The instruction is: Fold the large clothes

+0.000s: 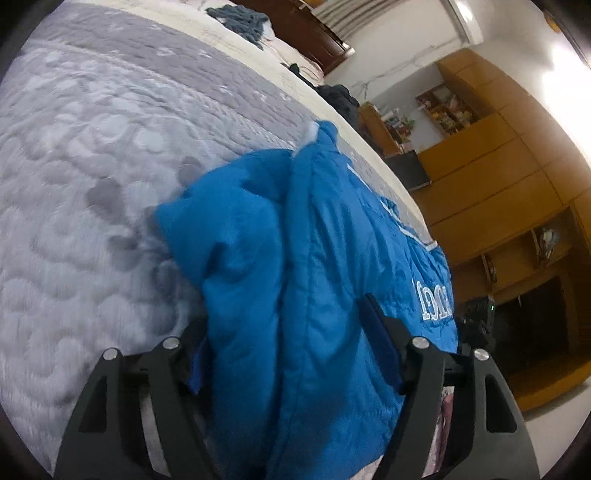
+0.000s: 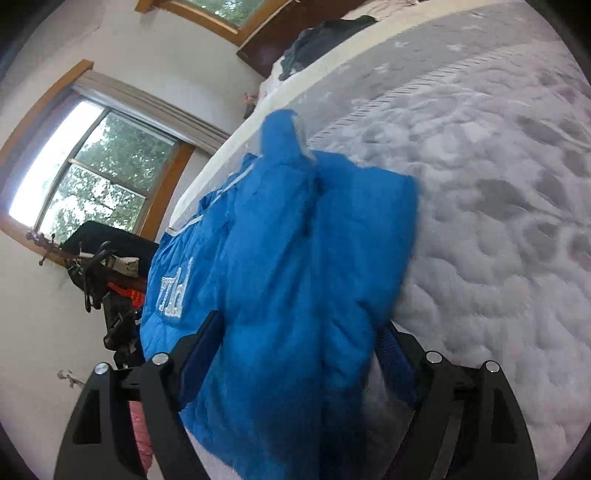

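Note:
A puffy blue jacket with white lettering lies folded lengthwise on the grey quilted bed cover. Its bulk fills the middle of both wrist views. My left gripper stands open, its two fingers straddling the near end of the jacket, and the left pad is partly hidden by fabric. In the right wrist view the same jacket lies between the fingers of my right gripper, also open. A strip of bed cover shows between the fabric and the right finger.
Dark clothes are heaped near the headboard at the far end of the bed. Wooden cabinets line the wall past one bed edge. A window and a cluttered black chair stand past the other.

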A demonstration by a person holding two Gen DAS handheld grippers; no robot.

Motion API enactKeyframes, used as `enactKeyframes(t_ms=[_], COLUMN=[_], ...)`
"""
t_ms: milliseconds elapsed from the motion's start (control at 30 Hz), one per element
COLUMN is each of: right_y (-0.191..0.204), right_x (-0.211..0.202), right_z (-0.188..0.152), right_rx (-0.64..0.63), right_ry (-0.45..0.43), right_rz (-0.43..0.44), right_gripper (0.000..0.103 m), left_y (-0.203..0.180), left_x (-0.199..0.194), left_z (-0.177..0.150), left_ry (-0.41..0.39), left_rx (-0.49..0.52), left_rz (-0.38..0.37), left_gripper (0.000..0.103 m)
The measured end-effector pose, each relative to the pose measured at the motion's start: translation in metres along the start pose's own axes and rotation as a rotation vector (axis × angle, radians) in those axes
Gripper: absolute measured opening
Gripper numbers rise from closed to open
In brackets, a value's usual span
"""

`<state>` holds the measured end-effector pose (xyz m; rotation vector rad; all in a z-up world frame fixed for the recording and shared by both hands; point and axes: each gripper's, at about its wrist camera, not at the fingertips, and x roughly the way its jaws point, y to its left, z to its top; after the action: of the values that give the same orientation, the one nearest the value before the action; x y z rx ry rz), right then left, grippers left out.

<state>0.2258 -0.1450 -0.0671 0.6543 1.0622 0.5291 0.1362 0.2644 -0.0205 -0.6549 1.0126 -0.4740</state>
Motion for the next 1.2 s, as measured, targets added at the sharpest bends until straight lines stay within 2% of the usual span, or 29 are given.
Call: enactKeyframes(t_ms=[67,100,133,167,200,233,267,367,433,600,833,1033,1200], right_y=[0.007,0.009,0.011,0.013,0.015,0.017,0.02,0.029,0.038,0.07,0.096,0.091,0.053], right_x=[0.007,0.009,0.01,0.01,0.006,0.001,-0.002,-0.014,-0.024,-0.057,-0.114,-0.138,-0.12], right_z=[0.002,0.002,0.001,0.001,-0.001,-0.005,-0.007,-0.01,-0.011,-0.029,-0.089,-0.149,-0.175], right_rx=[-0.012,-0.014,-0.013,-0.013,-0.011,-0.012,-0.014,-0.026,-0.041,-0.102,-0.16,-0.153,-0.073], right_ry=[-0.003,-0.001,-0.004,-0.008,-0.014,-0.022,-0.032,-0.061,-0.078,-0.095,-0.112,-0.098,-0.049], right_rz=[-0.013,-0.018,-0.021,-0.016,-0.009,-0.004,0.003,0.012,0.023,0.035,0.038,0.026,-0.014], right_gripper=[0.074,0.072,0.065,0.056,0.052,0.045,0.039,0.031,0.028,0.027,0.027,0.027,0.029], left_y=[-0.006,-0.008,-0.011,-0.015,-0.017,-0.021,-0.024,-0.035,-0.042,-0.068,-0.104,-0.091,-0.061], left_x=[0.006,0.006,0.008,0.008,0.007,0.006,0.005,-0.004,-0.014,-0.04,-0.094,-0.116,-0.102], left_z=[0.0,0.0,0.0,-0.002,-0.004,-0.006,-0.008,-0.012,-0.014,-0.034,-0.101,-0.16,-0.187], left_ry=[0.005,0.004,0.002,-0.003,-0.009,-0.017,-0.027,-0.051,-0.065,-0.065,-0.068,-0.041,-0.028], left_rx=[0.012,0.018,0.024,0.025,0.024,0.024,0.024,0.021,0.013,0.046,0.119,0.129,0.095], left_rz=[0.017,0.03,0.041,0.055,0.061,0.067,0.073,0.074,0.042,-0.003,-0.067,-0.078,-0.014], left_gripper=[0.071,0.066,0.057,0.053,0.046,0.039,0.036,0.025,0.019,0.017,0.017,0.017,0.021])
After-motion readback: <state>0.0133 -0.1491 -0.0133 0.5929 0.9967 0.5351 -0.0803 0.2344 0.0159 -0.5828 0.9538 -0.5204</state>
